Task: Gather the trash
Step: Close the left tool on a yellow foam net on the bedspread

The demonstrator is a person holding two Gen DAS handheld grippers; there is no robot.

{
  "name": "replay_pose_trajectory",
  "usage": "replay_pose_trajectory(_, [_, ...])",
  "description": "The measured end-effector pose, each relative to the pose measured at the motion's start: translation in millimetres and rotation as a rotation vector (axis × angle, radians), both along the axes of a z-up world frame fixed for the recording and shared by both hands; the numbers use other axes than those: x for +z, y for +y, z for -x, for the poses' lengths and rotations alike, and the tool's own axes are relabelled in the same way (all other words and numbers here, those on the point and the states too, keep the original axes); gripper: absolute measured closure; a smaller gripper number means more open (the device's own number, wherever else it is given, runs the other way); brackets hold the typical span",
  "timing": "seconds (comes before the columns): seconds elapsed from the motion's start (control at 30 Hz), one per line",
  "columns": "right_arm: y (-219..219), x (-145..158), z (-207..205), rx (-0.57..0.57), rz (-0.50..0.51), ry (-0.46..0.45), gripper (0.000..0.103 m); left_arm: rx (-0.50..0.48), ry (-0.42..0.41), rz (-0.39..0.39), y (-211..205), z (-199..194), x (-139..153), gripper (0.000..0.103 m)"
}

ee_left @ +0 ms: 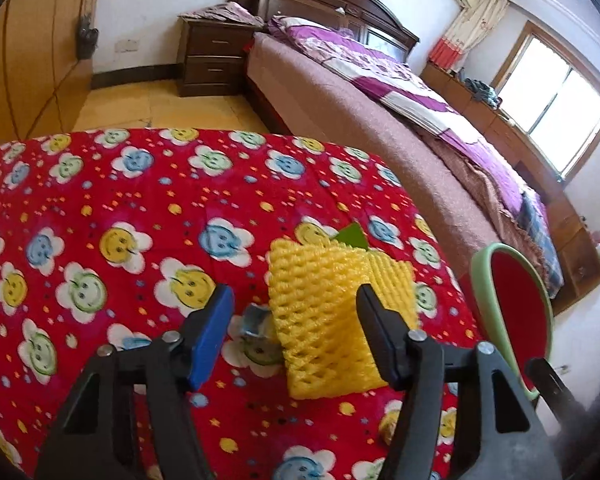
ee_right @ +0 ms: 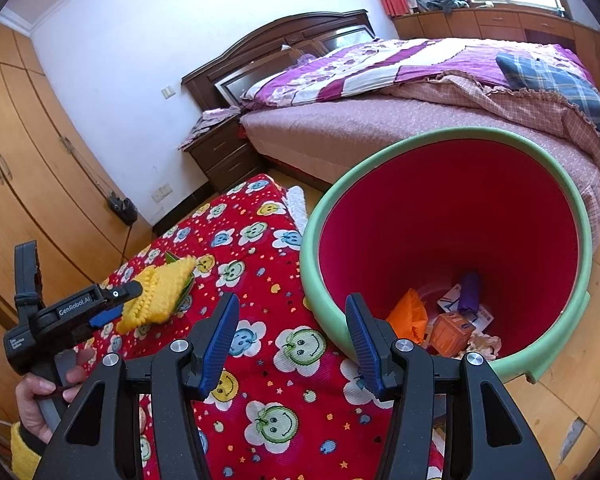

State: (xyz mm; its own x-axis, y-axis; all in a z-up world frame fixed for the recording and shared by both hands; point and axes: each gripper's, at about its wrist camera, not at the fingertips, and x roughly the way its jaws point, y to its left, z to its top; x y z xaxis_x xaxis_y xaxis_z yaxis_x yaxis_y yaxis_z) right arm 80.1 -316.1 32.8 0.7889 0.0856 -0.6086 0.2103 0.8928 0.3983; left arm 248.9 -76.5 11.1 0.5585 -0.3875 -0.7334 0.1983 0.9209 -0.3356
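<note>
Yellow foam fruit net (ee_left: 324,312) lies on the red smiley-flower cloth (ee_left: 140,208), near the cloth's edge toward the bin; a green scrap (ee_left: 352,236) pokes out from under its far end; a small crumpled silvery wrapper (ee_left: 256,322) sits on the cloth just beside the net's left side. Left gripper (ee_left: 296,300) is down at the net, jaws spread either side of it; black finger (ee_left: 374,332) is at the net's right flank, blue pad (ee_left: 212,332) stands clear with the wrapper in the gap; no squeeze visible in the foam; cannot tell if the black finger actually touches. In the right wrist view the left gripper (ee_right: 118,300) sits over the net (ee_right: 160,292), a hand (ee_right: 48,392) with a yellow cuff on its handle. Right gripper (ee_right: 292,320) hangs above the cloth (ee_right: 260,380) edge, jaws spread, nothing between them; just beside the bin rim. Red bin with green rim (ee_right: 576,216) stands on the wood floor, touching or nearly touching the cloth edge; inside at the bottom: orange wrapper (ee_right: 408,314), small orange box (ee_right: 452,332), purple piece (ee_right: 470,290), white printed card (ee_right: 450,296), crumpled paper (ee_right: 484,344). Behind: bed (ee_right: 380,128) with purple quilt, dark nightstand (ee_right: 224,156), wood wardrobe (ee_right: 28,152), window.
</note>
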Motion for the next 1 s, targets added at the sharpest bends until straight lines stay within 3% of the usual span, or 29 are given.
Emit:
replay_pose_trajectory(0.17, [0.8,1.0,1.9,0.005,-0.003,-0.006,0.046,-0.050,-0.034,-0.024,-11.4,9.3,3.3,0.057])
replay_pose_trajectory(0.23, [1.9,2.0,2.8,0.007,-0.001,-0.008,0.046,-0.065,-0.042,-0.022,-13.0,11.9,3.9,0.070])
replay_pose_trajectory(0.3, [3.2,3.1,3.8,0.008,0.000,-0.012,0.046,-0.069,-0.044,-0.020,-12.7,14.0,4.4,0.100])
replay_pose_trajectory(0.6, [9.4,9.5,7.4,0.022,0.006,-0.028,0.046,-0.042,-0.060,0.042,6.5,29.0,14.8,0.103])
replay_pose_trajectory(0.9, [18.4,14.1,11.7,0.044,0.011,-0.041,0.046,-0.015,-0.092,0.017,8.5,45.3,28.7,0.103])
replay_pose_trajectory(0.97, [17.2,14.2,12.7,0.042,0.009,-0.043,0.046,-0.014,-0.084,0.009,7.8,46.8,29.8,0.095])
replay_pose_trajectory(1.0, [16.5,14.2,13.1,0.041,0.008,-0.044,0.046,-0.012,-0.081,0.003,7.2,47.5,30.0,0.083])
